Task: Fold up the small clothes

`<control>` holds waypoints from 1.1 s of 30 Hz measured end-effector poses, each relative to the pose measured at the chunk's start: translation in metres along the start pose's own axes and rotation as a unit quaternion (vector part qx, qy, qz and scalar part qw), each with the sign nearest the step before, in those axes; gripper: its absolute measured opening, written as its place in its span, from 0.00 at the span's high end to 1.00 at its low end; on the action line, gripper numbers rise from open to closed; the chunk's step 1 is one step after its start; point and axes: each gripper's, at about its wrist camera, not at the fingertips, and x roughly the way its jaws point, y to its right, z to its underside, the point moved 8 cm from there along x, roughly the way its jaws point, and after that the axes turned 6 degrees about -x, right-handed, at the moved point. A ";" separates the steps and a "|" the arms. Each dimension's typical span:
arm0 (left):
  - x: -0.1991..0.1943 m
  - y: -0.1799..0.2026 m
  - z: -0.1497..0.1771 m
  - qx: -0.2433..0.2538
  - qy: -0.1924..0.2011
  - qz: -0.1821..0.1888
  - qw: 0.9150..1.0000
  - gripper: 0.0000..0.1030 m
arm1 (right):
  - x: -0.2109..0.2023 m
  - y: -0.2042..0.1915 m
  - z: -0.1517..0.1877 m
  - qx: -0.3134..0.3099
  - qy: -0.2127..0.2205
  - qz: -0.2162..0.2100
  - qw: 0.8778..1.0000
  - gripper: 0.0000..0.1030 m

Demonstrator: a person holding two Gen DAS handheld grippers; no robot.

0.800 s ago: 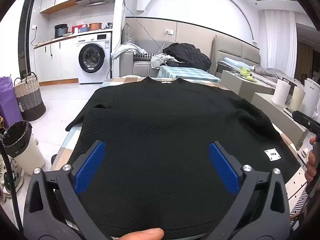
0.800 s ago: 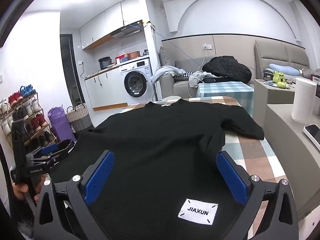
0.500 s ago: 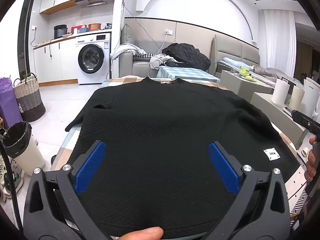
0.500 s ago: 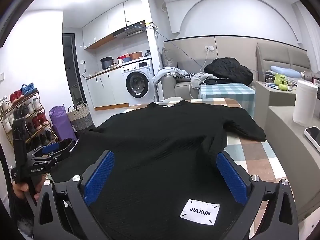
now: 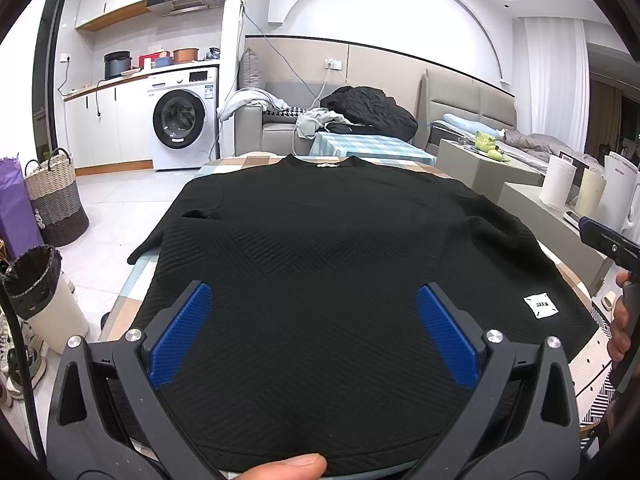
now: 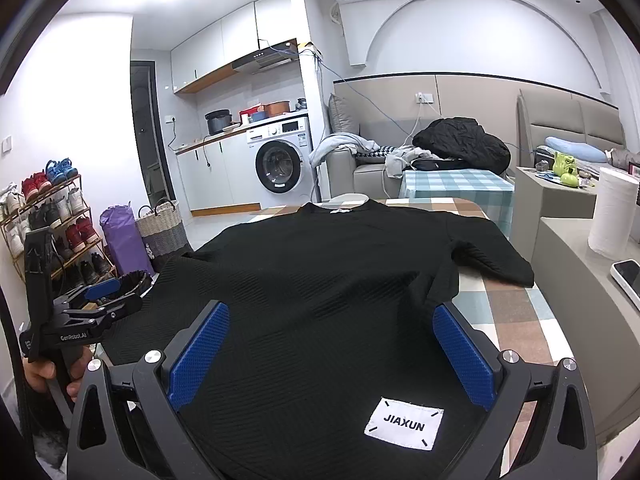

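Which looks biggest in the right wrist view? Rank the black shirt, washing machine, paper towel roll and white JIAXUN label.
1. black shirt, filling most of the table.
2. washing machine, though it stands far off, so its true size is understated.
3. paper towel roll and white JIAXUN label look about alike; the label is much nearer, so I won't rank them.

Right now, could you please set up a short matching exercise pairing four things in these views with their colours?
Things:
1. sweater
2. JIAXUN label
3. laundry basket
4. pads on the right gripper fingers

Colours:
A. blue
B. white with black lettering
C. black
D. beige above, grey and dark below

Pairs: 1-C, 2-B, 3-D, 4-A
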 end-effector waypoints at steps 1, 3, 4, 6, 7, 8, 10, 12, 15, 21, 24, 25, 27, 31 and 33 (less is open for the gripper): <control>0.000 0.000 0.000 0.000 0.000 0.001 1.000 0.01 | 0.000 0.000 0.000 0.002 0.001 -0.001 1.000 0.00; 0.000 0.000 0.000 0.000 0.000 0.000 1.000 0.01 | -0.001 -0.001 0.000 0.003 0.001 -0.001 1.000 0.00; 0.000 0.000 0.001 0.000 0.000 0.000 1.000 0.01 | -0.002 -0.001 0.000 0.003 0.002 0.000 1.000 0.00; -0.001 0.000 0.001 0.000 0.000 0.000 1.000 0.01 | -0.002 -0.001 -0.001 0.003 0.001 0.000 1.000 0.00; 0.000 0.000 0.001 0.001 0.000 0.001 1.000 0.01 | -0.002 -0.001 -0.001 0.004 0.001 0.001 1.000 0.00; 0.000 0.000 0.001 0.001 0.000 0.001 1.000 0.01 | -0.002 -0.001 -0.001 0.004 0.002 0.001 1.000 0.00; 0.000 0.000 0.001 0.002 0.000 0.000 1.000 0.01 | -0.002 -0.001 -0.001 0.004 0.001 0.000 1.000 0.00; 0.001 0.000 0.001 0.002 0.000 0.000 1.000 0.01 | -0.002 -0.001 -0.001 0.004 0.000 0.000 1.000 0.00; 0.000 0.000 0.001 0.002 -0.001 -0.001 1.000 0.01 | -0.002 0.000 -0.001 0.004 0.000 -0.001 1.000 0.00; -0.002 0.002 -0.001 0.001 -0.002 0.000 1.000 0.01 | -0.001 0.000 0.001 0.003 -0.002 -0.002 1.000 0.00; -0.003 0.003 -0.001 0.002 -0.001 -0.001 1.000 0.01 | 0.000 0.000 0.001 0.002 -0.004 -0.001 1.000 0.00; -0.002 0.002 -0.001 0.002 -0.002 0.000 1.000 0.01 | 0.000 0.000 0.001 0.002 -0.004 -0.002 1.000 0.00; -0.002 0.003 -0.001 0.002 -0.003 0.001 1.000 0.01 | 0.000 0.000 0.001 0.002 -0.004 -0.002 1.000 0.00; 0.000 0.007 0.003 0.004 -0.002 0.003 1.000 0.01 | 0.002 0.003 0.003 0.013 -0.005 0.003 1.000 0.00; -0.001 0.007 0.003 0.003 -0.001 0.002 1.000 0.01 | 0.002 0.005 0.003 0.020 -0.007 0.002 1.000 0.00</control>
